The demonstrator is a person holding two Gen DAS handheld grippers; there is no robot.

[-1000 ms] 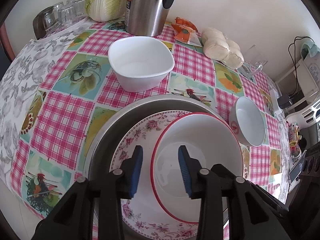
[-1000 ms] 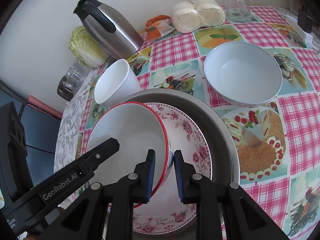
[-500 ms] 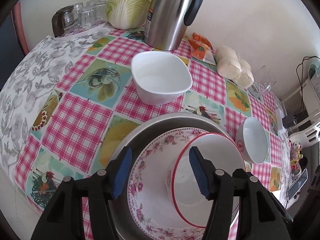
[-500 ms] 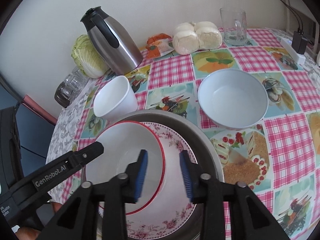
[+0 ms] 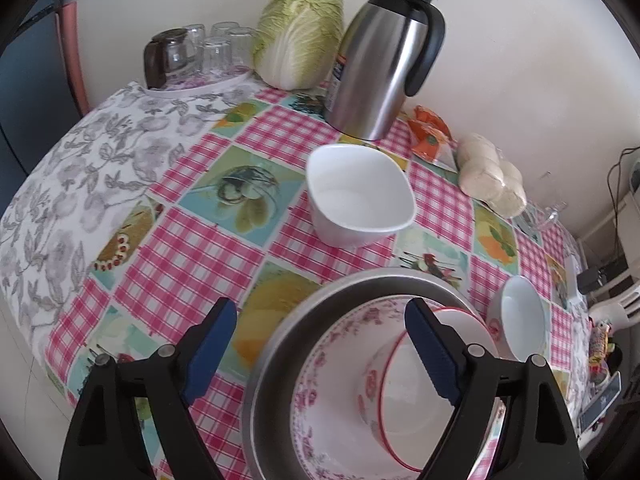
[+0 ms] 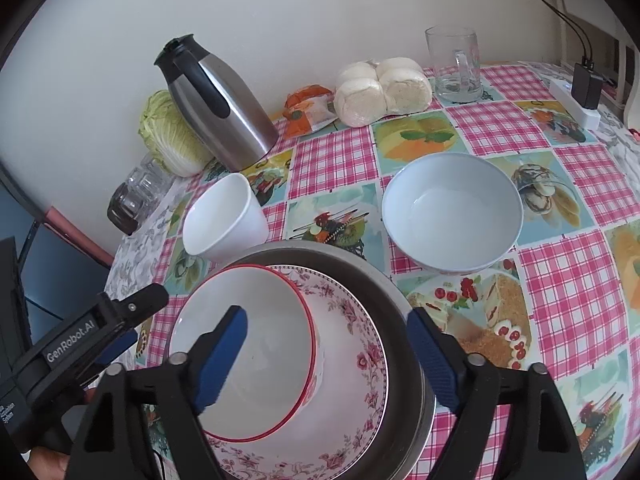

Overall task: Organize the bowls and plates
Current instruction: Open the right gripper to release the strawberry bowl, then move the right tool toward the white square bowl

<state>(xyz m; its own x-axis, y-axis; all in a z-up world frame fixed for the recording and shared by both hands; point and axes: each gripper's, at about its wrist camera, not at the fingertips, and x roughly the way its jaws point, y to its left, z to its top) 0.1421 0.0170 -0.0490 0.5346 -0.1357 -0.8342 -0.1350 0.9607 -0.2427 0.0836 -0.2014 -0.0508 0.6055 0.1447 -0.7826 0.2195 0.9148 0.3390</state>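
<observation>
Left gripper (image 5: 320, 344): fingers just spread wide, gripping nothing.
Right gripper (image 6: 326, 350): fingers just spread wide, empty.
Red-rimmed bowl (image 6: 256, 344): released, tilted on floral plate (image 6: 360, 360) inside metal tray (image 6: 404, 312) on the bench (image 6: 560, 280).

Left wrist view is taken from close above the counter (image 5: 192, 248), tilted steeply down along its own fingers (image 5: 208, 344) toward the wall, with the metal basin (image 5: 276, 360) low and right of centre. Right wrist view is likewise tilted down and close, with the basin (image 6: 400, 312) lower centre. The basin stack, white square bowl (image 5: 360, 200) (image 6: 224, 220), thermos (image 5: 384, 56) (image 6: 220, 108), cabbage (image 5: 300, 36) (image 6: 168, 136) and buns (image 5: 492, 176) (image 6: 380, 88) are shared by both.
</observation>
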